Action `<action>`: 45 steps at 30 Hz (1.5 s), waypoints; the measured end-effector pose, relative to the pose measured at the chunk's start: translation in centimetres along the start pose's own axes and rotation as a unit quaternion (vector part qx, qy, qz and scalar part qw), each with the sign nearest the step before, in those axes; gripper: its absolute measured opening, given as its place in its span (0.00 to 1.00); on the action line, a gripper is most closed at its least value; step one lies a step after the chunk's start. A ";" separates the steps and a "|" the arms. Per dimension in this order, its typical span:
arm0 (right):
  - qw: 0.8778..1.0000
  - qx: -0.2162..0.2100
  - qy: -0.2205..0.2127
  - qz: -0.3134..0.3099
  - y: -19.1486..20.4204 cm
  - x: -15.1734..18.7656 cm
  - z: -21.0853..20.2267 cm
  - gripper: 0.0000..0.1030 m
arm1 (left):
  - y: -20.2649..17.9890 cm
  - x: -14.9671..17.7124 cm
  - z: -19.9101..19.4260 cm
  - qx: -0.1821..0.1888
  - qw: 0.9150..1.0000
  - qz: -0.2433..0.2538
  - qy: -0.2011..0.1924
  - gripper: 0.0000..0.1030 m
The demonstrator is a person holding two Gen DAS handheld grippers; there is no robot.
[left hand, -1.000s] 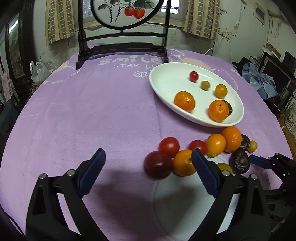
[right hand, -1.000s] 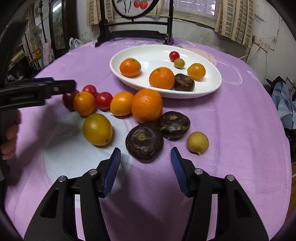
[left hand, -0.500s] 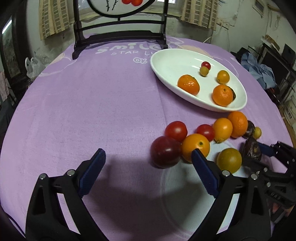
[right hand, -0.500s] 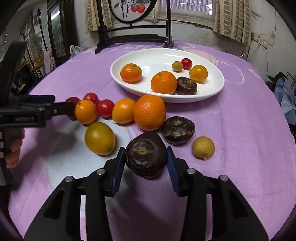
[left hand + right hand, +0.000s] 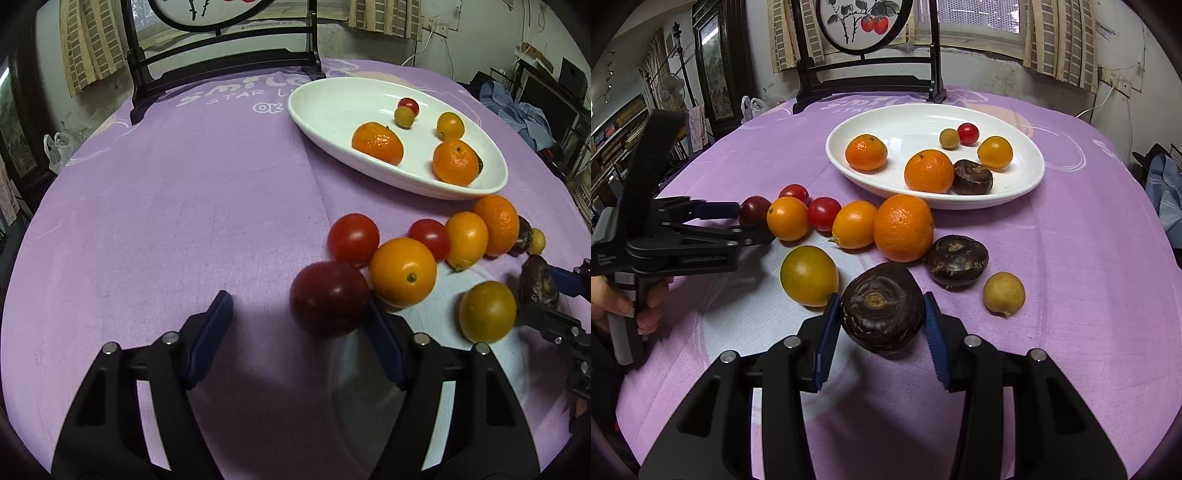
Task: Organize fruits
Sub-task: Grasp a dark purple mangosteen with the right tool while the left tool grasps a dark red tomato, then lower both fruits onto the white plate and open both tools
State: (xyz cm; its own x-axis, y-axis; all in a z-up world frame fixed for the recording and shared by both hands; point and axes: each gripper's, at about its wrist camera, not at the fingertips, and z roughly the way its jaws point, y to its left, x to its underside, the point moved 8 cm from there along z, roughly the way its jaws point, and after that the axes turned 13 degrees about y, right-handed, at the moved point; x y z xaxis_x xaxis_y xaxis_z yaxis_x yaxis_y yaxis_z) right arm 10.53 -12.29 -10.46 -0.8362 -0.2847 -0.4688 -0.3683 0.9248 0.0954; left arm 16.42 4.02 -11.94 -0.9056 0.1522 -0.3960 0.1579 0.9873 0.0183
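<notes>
Jaws of the right gripper [image 5: 881, 326] clench the dark wrinkled fruit [image 5: 882, 308]; left gripper [image 5: 300, 332] gapes beside the dark tomato [image 5: 328, 298].

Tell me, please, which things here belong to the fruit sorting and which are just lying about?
Job: white dish, dark fruit in right gripper, loose oranges, tomatoes, left gripper.
Lying about: painted screen, plastic bag.

A purple-clothed round table [image 5: 1071, 258] bears a white oval dish [image 5: 1030, 181] and loose fruit [image 5: 903, 227].
</notes>
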 end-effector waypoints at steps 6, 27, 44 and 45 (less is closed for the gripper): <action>1.000 0.001 -0.013 0.005 -0.2 -0.1 -0.7 0.43 | -1.0 -0.1 -0.5 0.034 0.999 0.012 -0.005 0.38; 0.994 0.021 -0.107 0.013 -3.8 -10.7 -3.1 0.43 | -5.1 -10.8 -4.2 0.062 0.996 -0.032 -0.051 0.38; 0.997 0.029 -0.037 0.053 -6.6 -13.7 3.3 0.51 | -3.7 -15.1 -0.2 0.027 0.996 -0.071 -0.035 0.69; 0.997 0.027 -0.039 0.053 -6.6 -13.5 2.9 0.51 | -3.6 -14.9 -0.5 0.028 0.996 -0.070 -0.036 0.69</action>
State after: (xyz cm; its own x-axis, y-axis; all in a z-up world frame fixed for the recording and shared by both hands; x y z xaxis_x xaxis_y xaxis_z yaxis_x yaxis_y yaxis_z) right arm 25.42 -13.81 -7.36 -0.8343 -0.1650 -0.5260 -0.2545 0.9617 0.1020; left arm 29.18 -1.82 -5.67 -0.8902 0.0067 -0.4555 0.0548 0.9942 -0.0925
